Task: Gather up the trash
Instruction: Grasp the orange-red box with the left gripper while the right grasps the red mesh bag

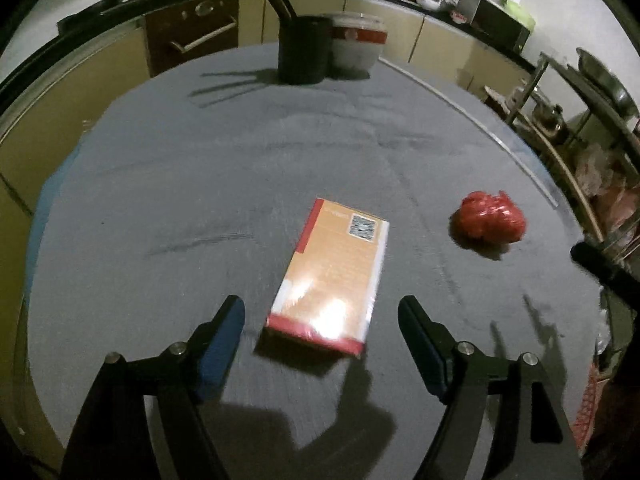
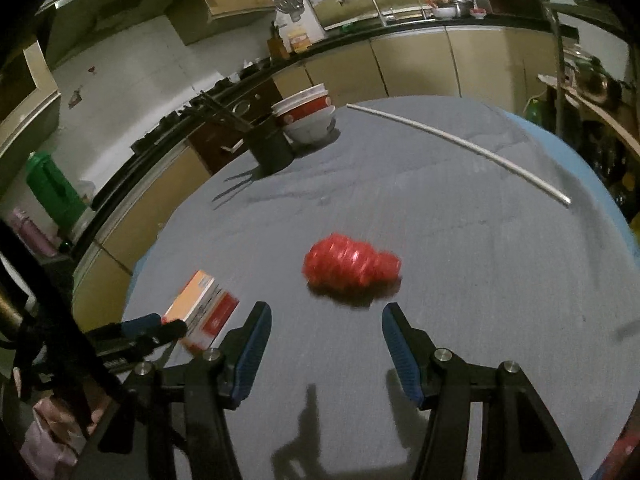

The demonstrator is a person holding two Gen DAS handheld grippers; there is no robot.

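The left hand-held gripper (image 1: 320,320) hangs over the grey bench (image 1: 200,184) with its jaws spread wide, blue pads bare, nothing pressed between them. Right ahead of it lies the box (image 1: 332,276), orange-faced with red edges and a square code printed near its far end. It lies flat, its long axis running away from that gripper and leaning a little to the left at the far end; the near short end sits in the gap between the fingertips, untouched by either pad.

Over to the right of the box, well apart from it, sits the red crumpled bag (image 1: 490,218), bunched into a lump on the bench. In the right wrist view that same bag stretches sideways, its fat end to the left and a narrower end pointing right. The right hand-held gripper (image 2: 326,320) hovers just short of it, jaws at a middling spread, empty, the bag lying beyond the fingertips rather than between them.

Far beyond the box, at the back of the bench, stands a black cup (image 1: 304,50) with dark sticks poking out, and touching its right side a stack of bowls (image 1: 356,44). A thin white rod (image 2: 460,148) lies along the bench edge, right of the bag.
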